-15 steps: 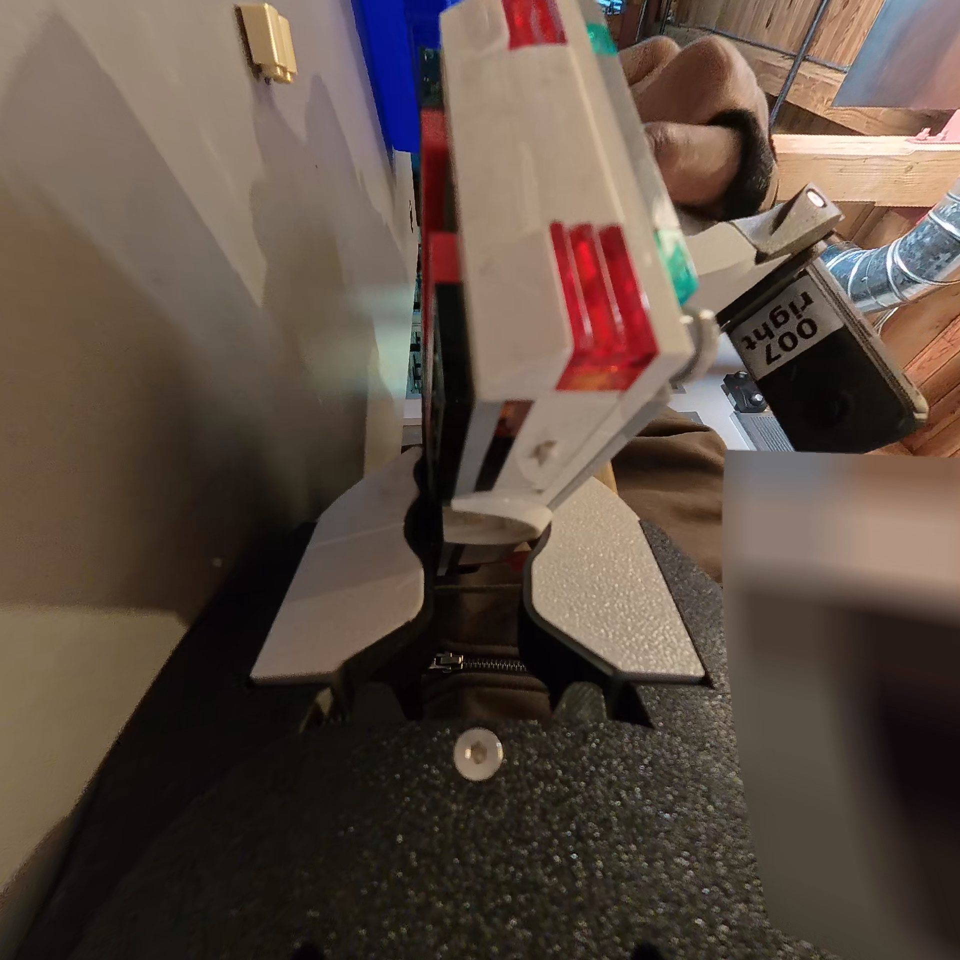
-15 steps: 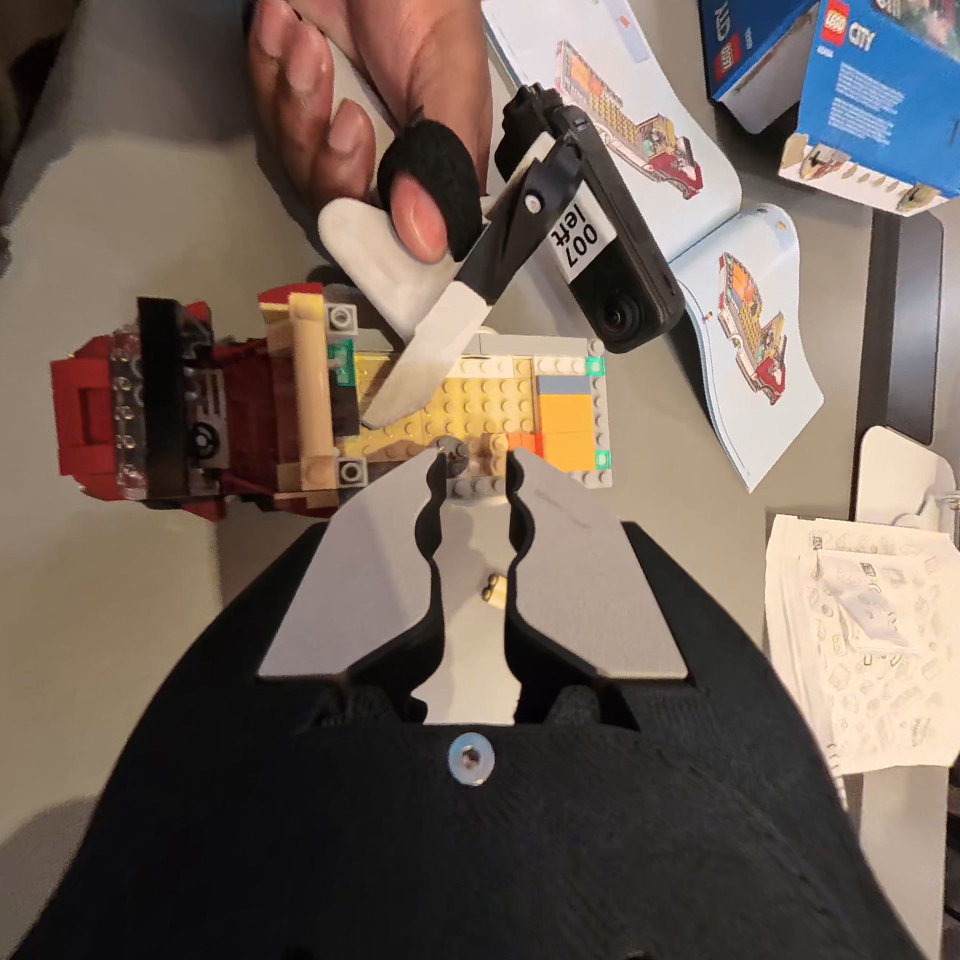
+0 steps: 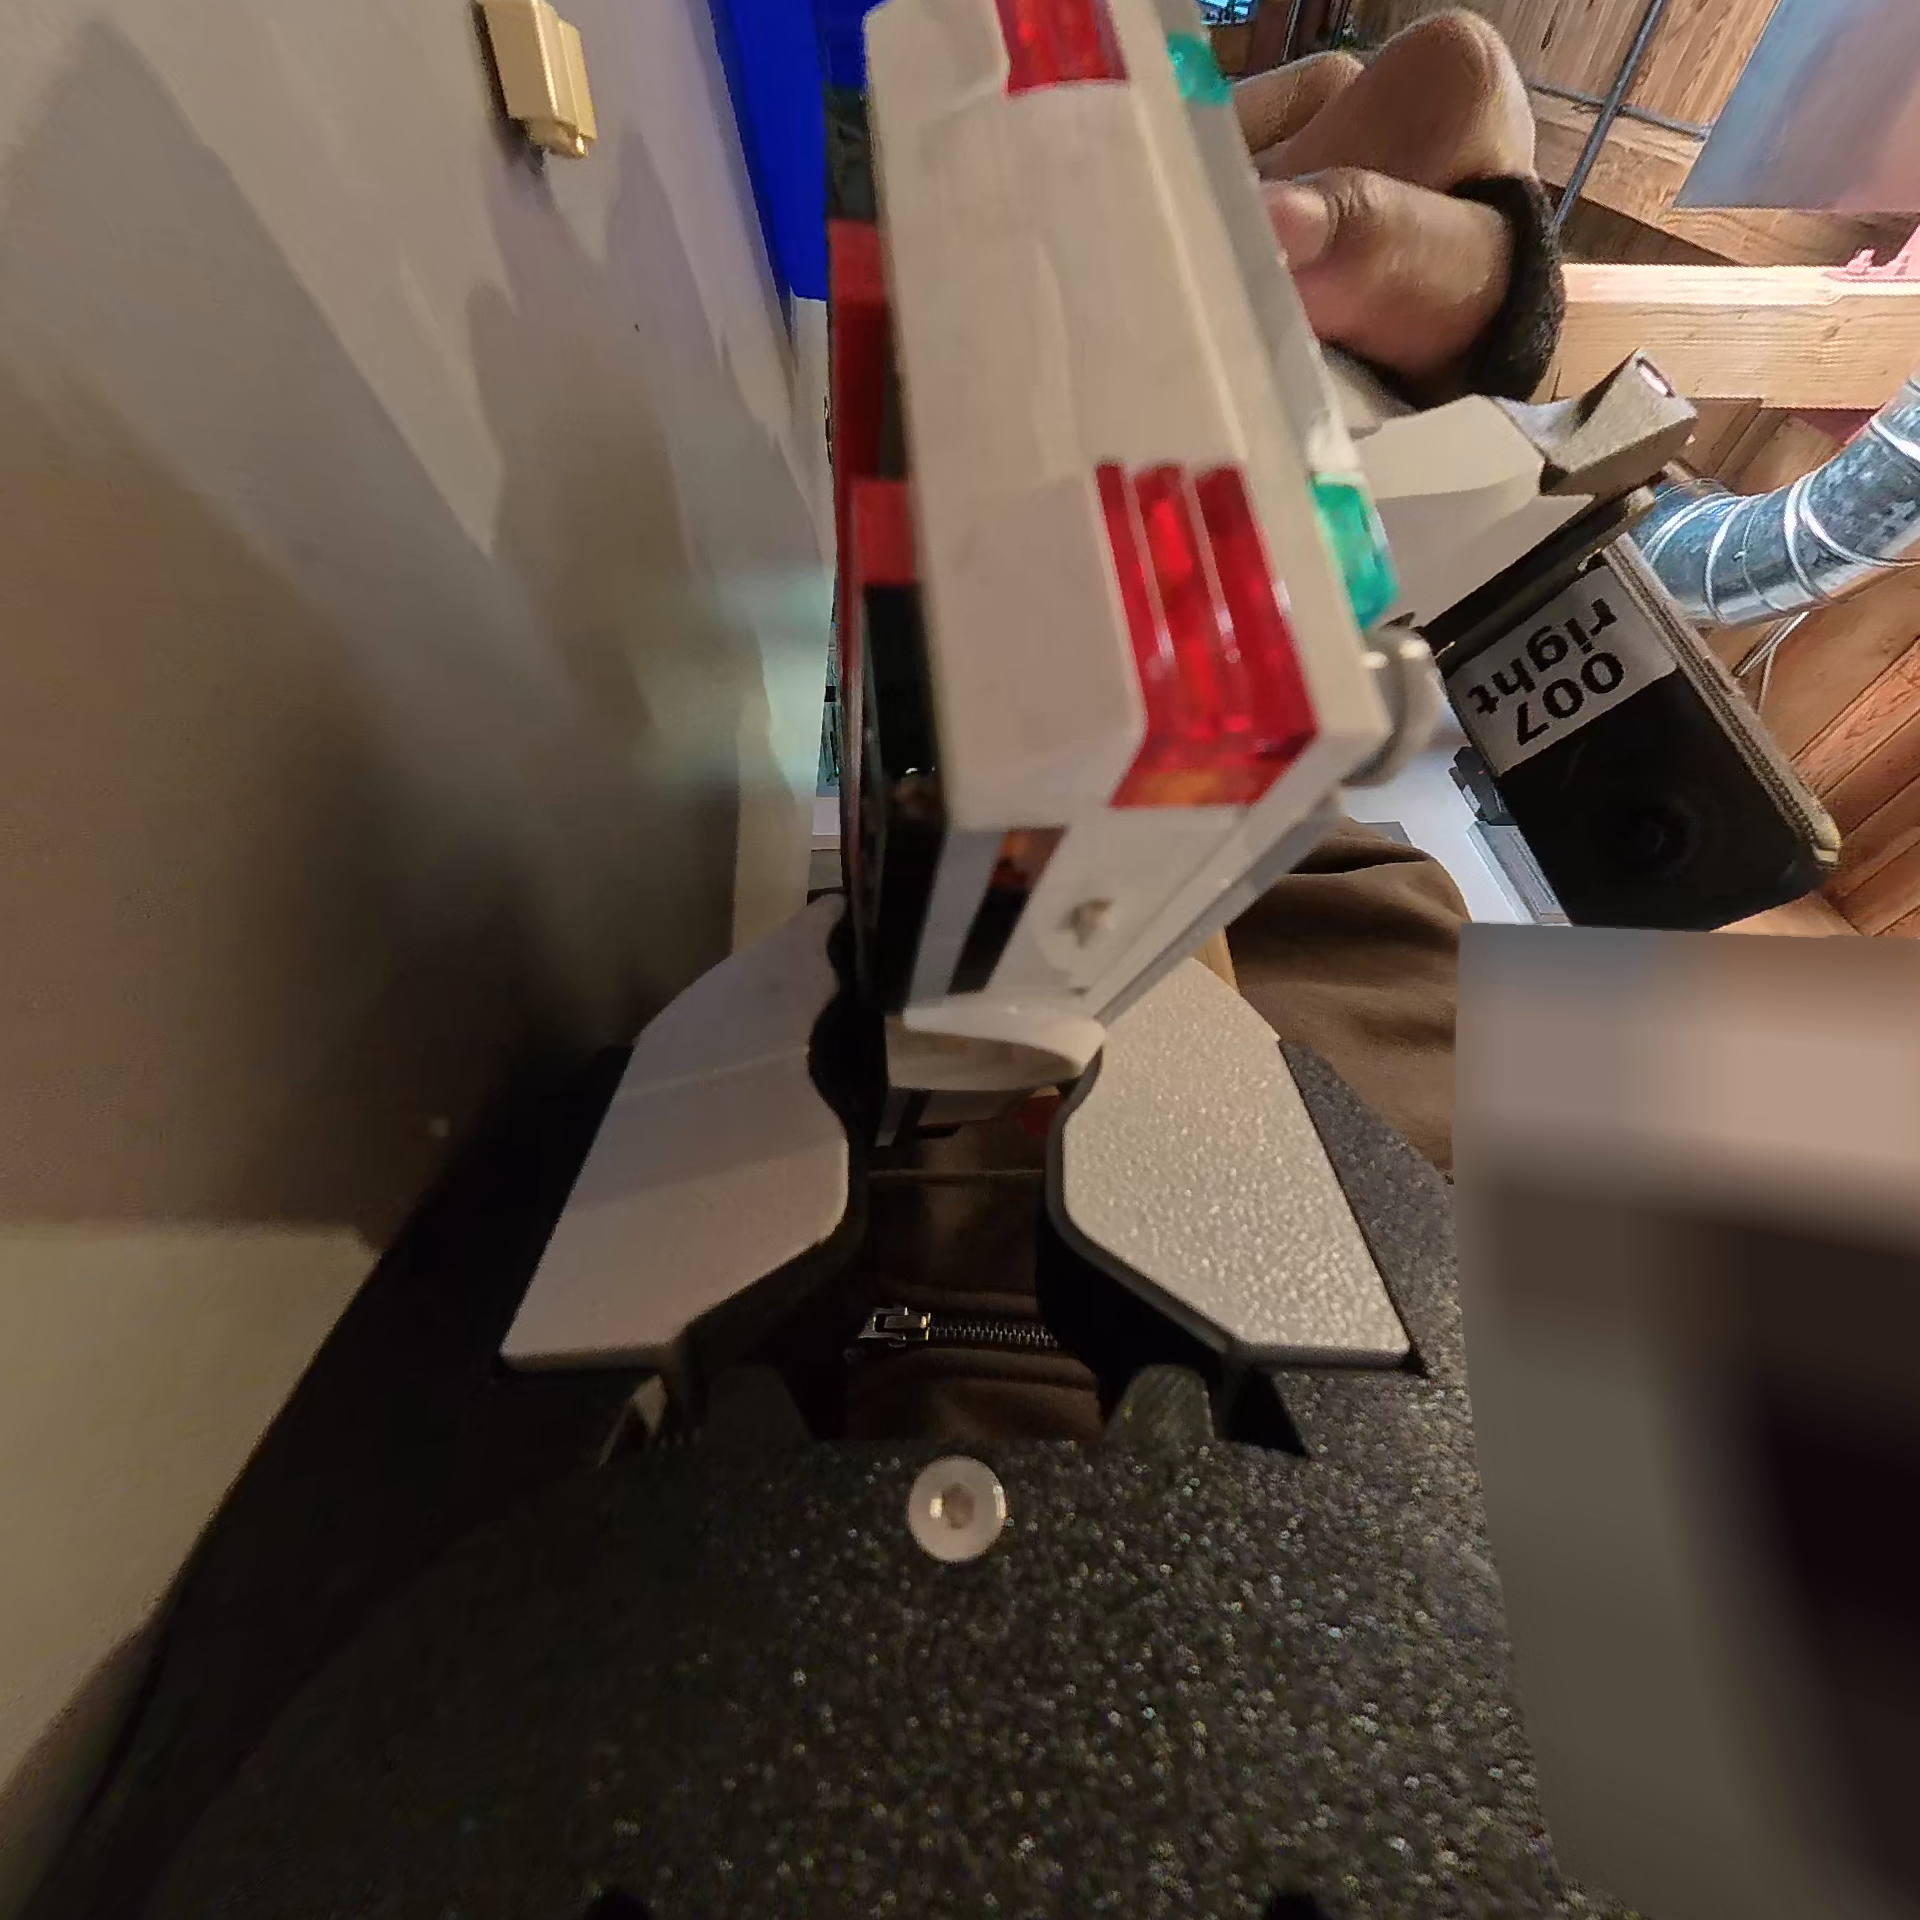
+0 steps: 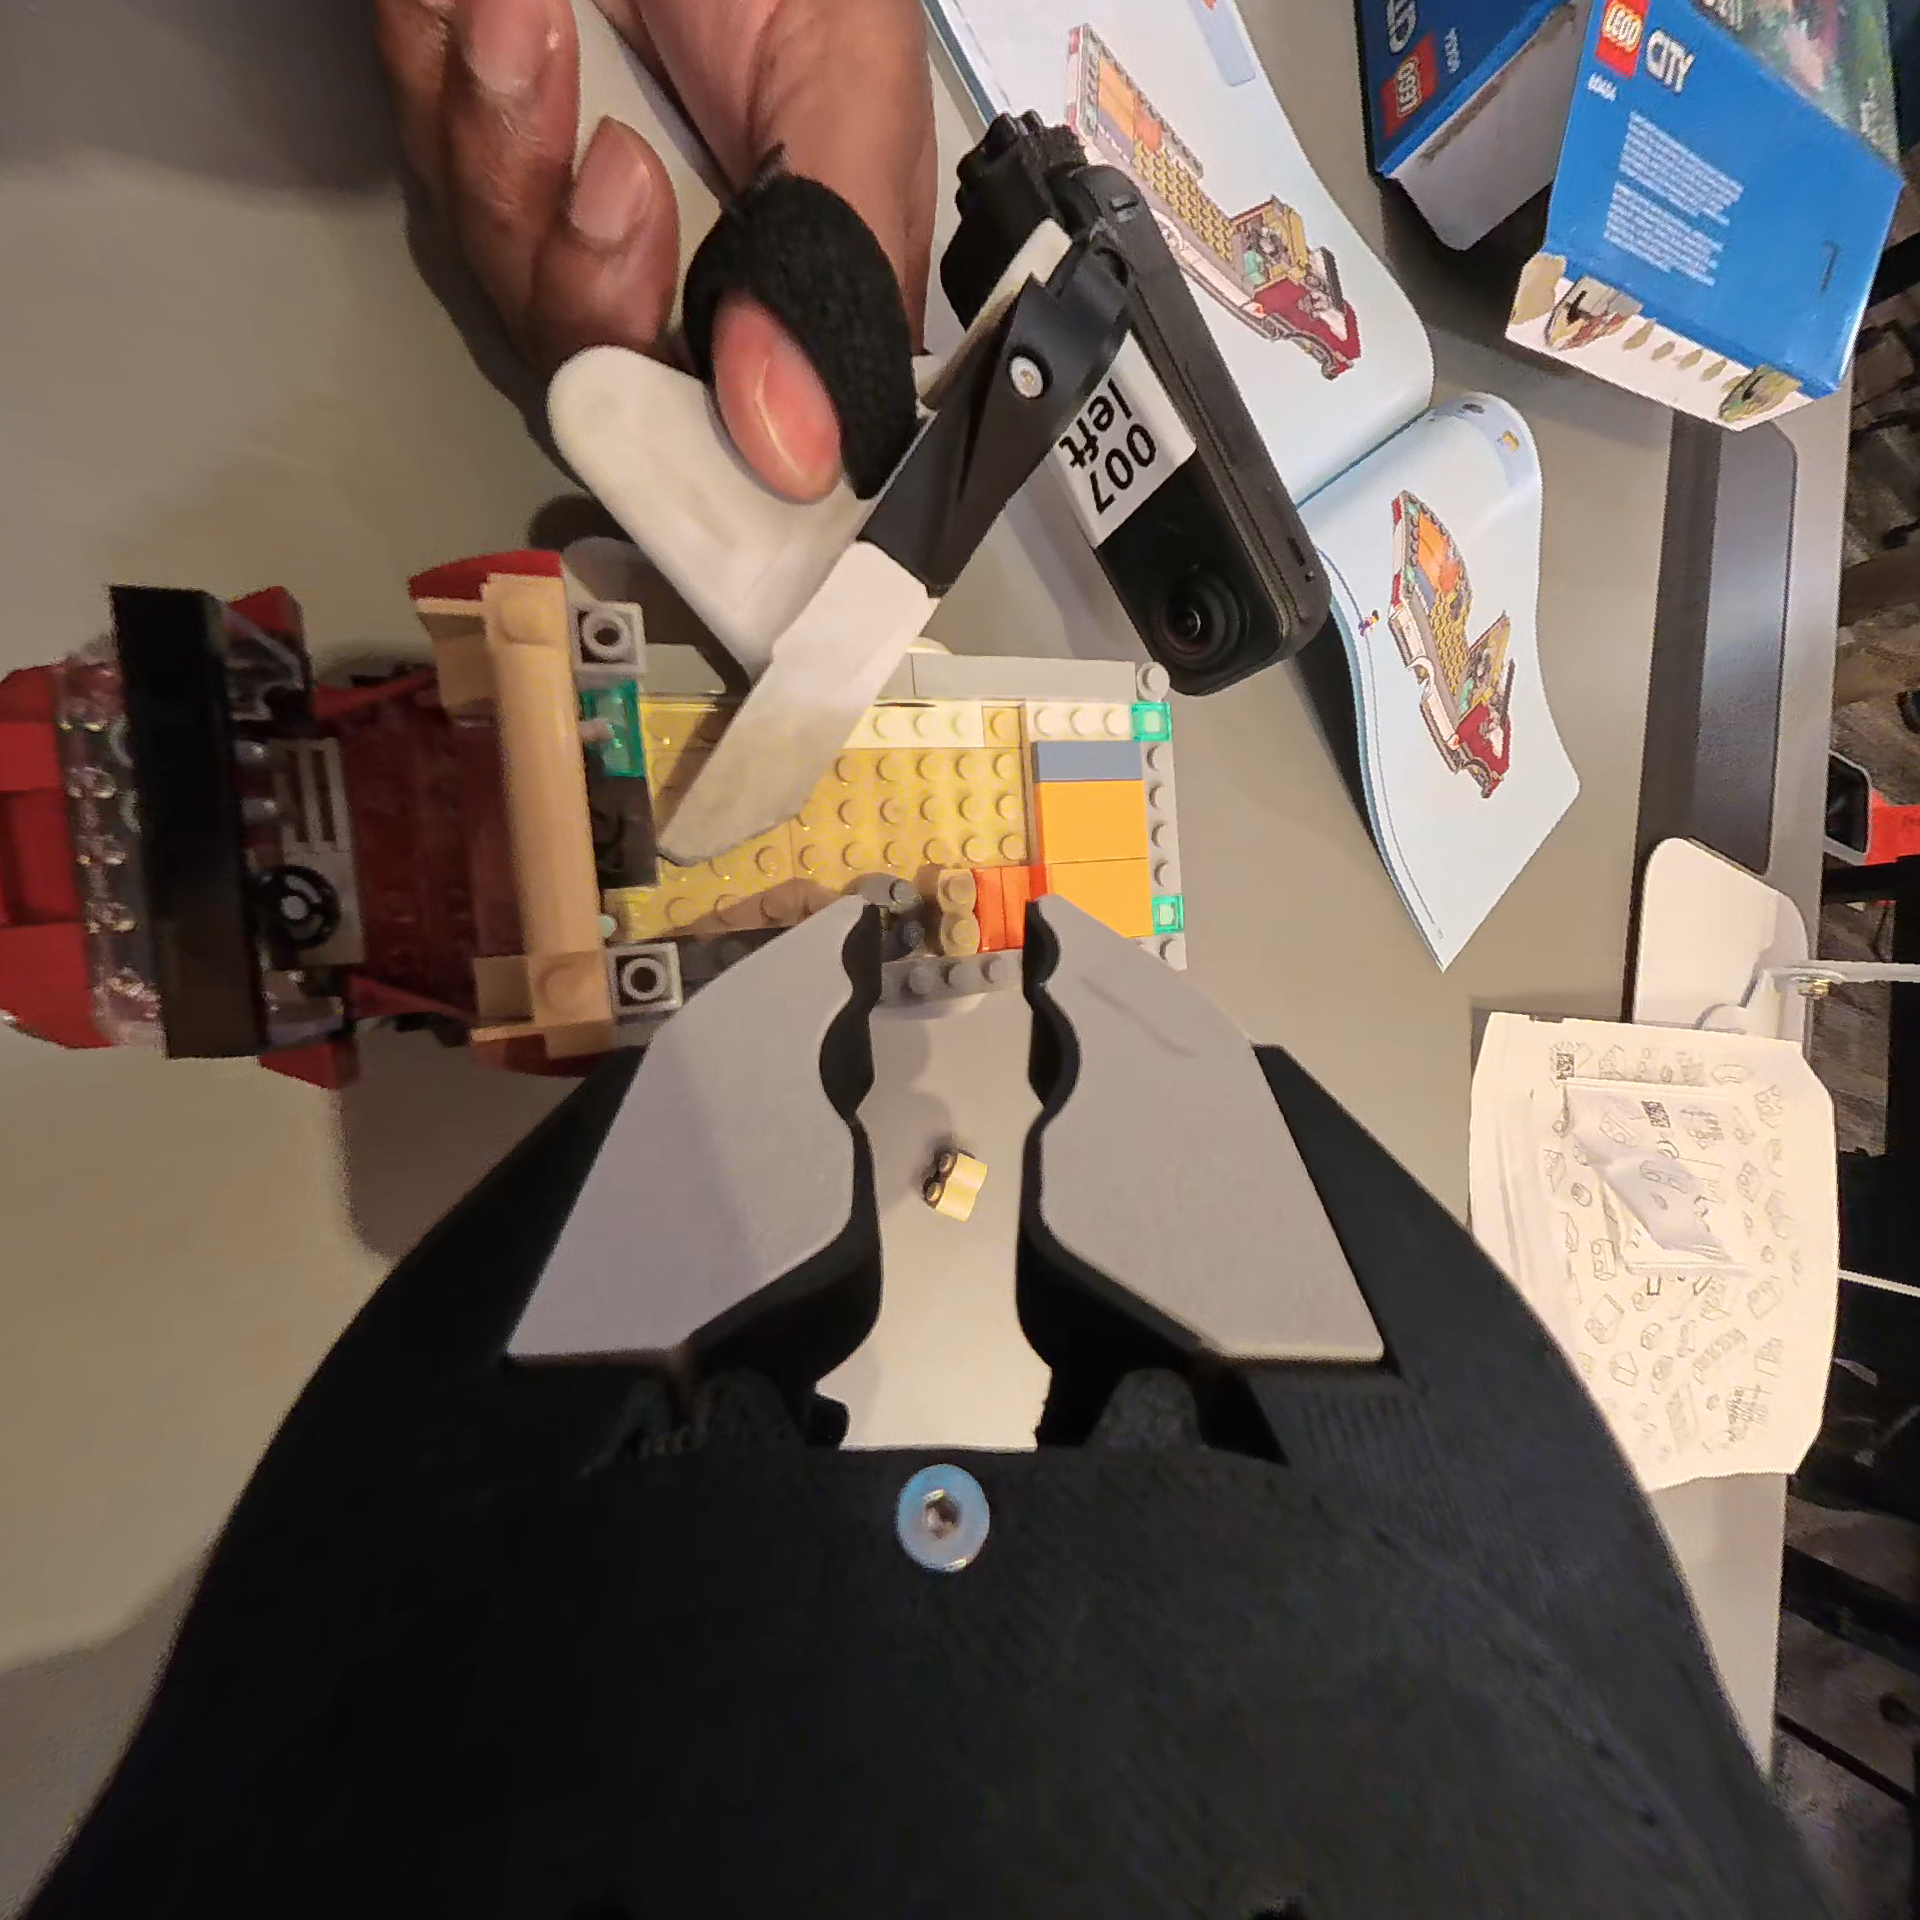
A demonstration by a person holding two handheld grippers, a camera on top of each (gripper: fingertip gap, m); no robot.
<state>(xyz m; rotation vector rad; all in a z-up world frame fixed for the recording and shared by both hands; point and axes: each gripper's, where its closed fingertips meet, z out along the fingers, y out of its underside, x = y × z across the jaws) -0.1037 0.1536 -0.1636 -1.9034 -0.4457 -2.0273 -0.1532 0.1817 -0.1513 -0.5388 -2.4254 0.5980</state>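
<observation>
While the toy-brick truck (image 4: 582, 821) lies across the grey table (image 4: 208, 416), its dark red cab and black bumper sit at the far left of the right wrist view, then a tan bar, then the yellow studded floor running to orange tiles and a grey rear edge; the left gripper (image 4: 717, 831) reaches down onto that floor from above, one light grey finger (image 4: 790, 727) lying on the yellow studs, a person's hand (image 4: 665, 208) behind it; in the left wrist view its jaws are clamped on the truck's grey rear end (image 3: 1091, 520), the red lamps close above the fingers. Further right, the right gripper (image 4: 943, 935) stands at the near edge of the floor, jaws apart, with a small grey piece (image 4: 891, 894), a tan piece and orange tiles between the tips; the pads do not press on them; a tiny tan-and-black piece (image 4: 954, 1184) lies loose on the table between its fingers. Beyond, an open instruction booklet (image 4: 1455, 675), blue boxes (image 4: 1704, 208) and a printed white sheet (image 4: 1652, 1247) lie at the right.
</observation>
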